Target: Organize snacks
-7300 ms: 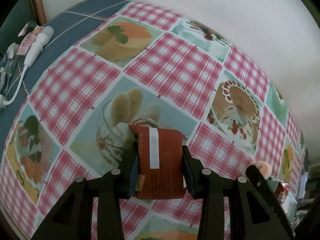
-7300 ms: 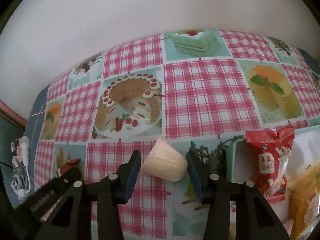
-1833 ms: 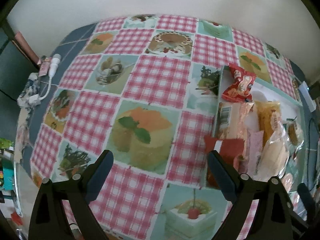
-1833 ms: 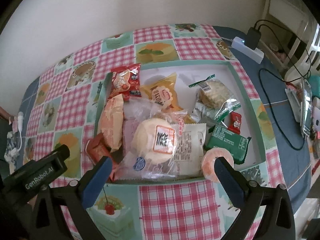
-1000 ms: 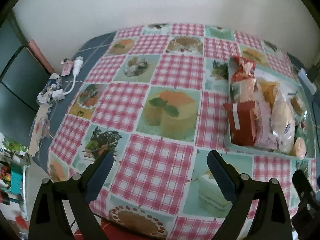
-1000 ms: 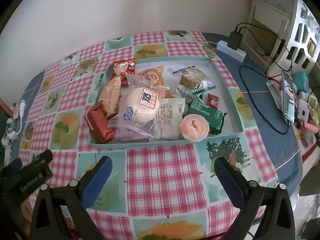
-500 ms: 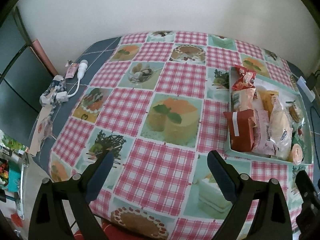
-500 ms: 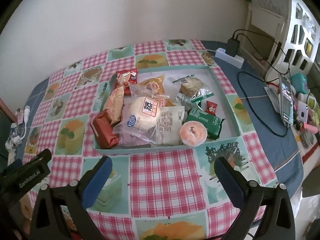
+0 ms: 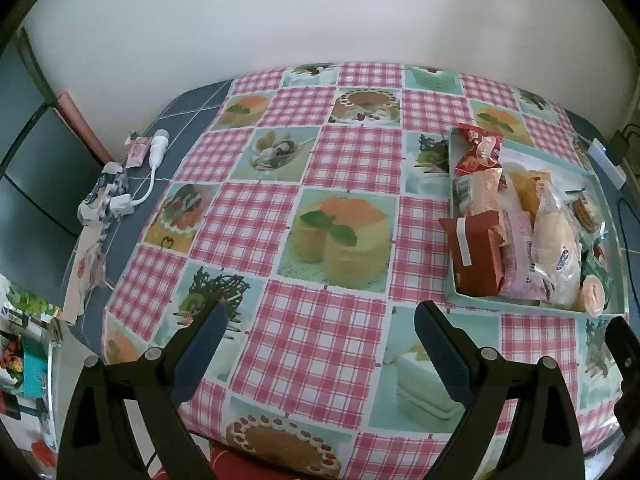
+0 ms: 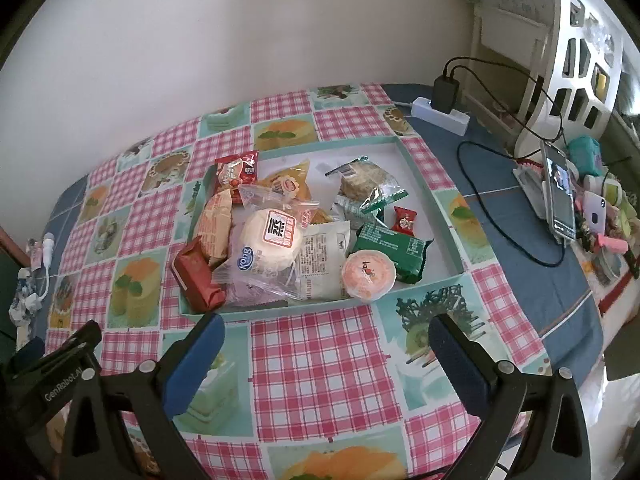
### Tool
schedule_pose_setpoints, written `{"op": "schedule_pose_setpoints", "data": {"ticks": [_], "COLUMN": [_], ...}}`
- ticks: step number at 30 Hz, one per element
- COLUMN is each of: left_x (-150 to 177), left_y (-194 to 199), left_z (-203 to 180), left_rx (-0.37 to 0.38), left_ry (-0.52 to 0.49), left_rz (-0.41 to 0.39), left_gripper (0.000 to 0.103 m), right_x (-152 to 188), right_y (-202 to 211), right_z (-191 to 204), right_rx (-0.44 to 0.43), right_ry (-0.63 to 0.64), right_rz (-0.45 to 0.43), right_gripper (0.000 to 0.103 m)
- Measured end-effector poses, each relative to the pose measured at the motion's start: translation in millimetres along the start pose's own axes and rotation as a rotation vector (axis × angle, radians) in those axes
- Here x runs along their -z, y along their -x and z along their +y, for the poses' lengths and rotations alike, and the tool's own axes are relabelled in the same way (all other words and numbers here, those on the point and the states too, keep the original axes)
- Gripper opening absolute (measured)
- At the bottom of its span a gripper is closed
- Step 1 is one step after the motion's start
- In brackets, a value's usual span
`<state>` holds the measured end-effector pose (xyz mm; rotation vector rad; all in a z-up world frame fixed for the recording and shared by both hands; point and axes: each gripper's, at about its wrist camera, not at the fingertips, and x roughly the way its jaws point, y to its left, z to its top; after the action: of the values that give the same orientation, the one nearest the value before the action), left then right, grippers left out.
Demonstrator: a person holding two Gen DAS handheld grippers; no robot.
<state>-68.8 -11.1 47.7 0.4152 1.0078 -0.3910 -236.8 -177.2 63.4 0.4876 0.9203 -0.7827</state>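
Observation:
A shallow teal tray (image 10: pixel 448 222) on the checked tablecloth holds several wrapped snacks: a dark red packet (image 10: pixel 197 274) at its near left corner, a round bun in clear wrap (image 10: pixel 273 240), an orange jelly cup (image 10: pixel 369 275), a green packet (image 10: pixel 394 249). The tray (image 9: pixel 516 305) and the dark red packet (image 9: pixel 474 256) also show at the right of the left wrist view. My left gripper (image 9: pixel 320 348) is open and empty, high above the table's near edge. My right gripper (image 10: pixel 326 360) is open and empty, above the cloth in front of the tray.
A white cable and plug (image 9: pixel 154 164) lie at the table's left edge. A power strip with charger (image 10: pixel 442 110), black cables and a phone on a stand (image 10: pixel 560 196) sit at the right. A white wall runs behind the table.
Both grippers have drawn back and up from the tray, still open. The snacks in the tray have not moved.

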Motion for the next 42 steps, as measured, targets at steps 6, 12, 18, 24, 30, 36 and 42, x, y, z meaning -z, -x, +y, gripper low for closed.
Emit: {"op": "schedule_pose_setpoints", "data": {"ticks": [6, 12, 18, 24, 30, 36, 42], "left_x": [-0.2, 0.2, 0.1, 0.6, 1.2, 1.3, 0.7], "left_y": [-0.5, -1.9, -3.2, -4.1, -5.3, -6.5, -7.4], "left_z": [0.0, -0.6, -1.9, -1.0, 0.3, 0.3, 1.6], "left_rx": [0.000, 0.000, 0.000, 0.002, 0.001, -0.001, 0.000], "left_ry": [-0.001, -0.002, -0.002, -0.002, 0.001, 0.003, 0.005], "left_rz": [0.003, 0.008, 0.014, 0.016, 0.021, 0.033, 0.039], "left_gripper": [0.095, 0.095, 0.095, 0.095, 0.095, 0.095, 0.095], "right_x": [-0.3, -0.5, -0.3, -1.3, -2.0, -1.5, -1.1], "right_y": [2.1, 1.1, 1.3, 1.9, 2.6, 2.5, 2.5], "right_z": [2.4, 2.3, 3.0, 3.7, 4.5, 5.5, 6.1], "right_rx": [-0.001, -0.007, -0.007, -0.004, -0.003, -0.003, -0.002], "right_ry": [0.011, 0.015, 0.017, 0.030, 0.046, 0.048, 0.051], "right_rz": [-0.009, -0.006, -0.008, -0.011, -0.014, -0.013, -0.013], "right_gripper": [0.103, 0.103, 0.103, 0.103, 0.103, 0.103, 0.103]}}
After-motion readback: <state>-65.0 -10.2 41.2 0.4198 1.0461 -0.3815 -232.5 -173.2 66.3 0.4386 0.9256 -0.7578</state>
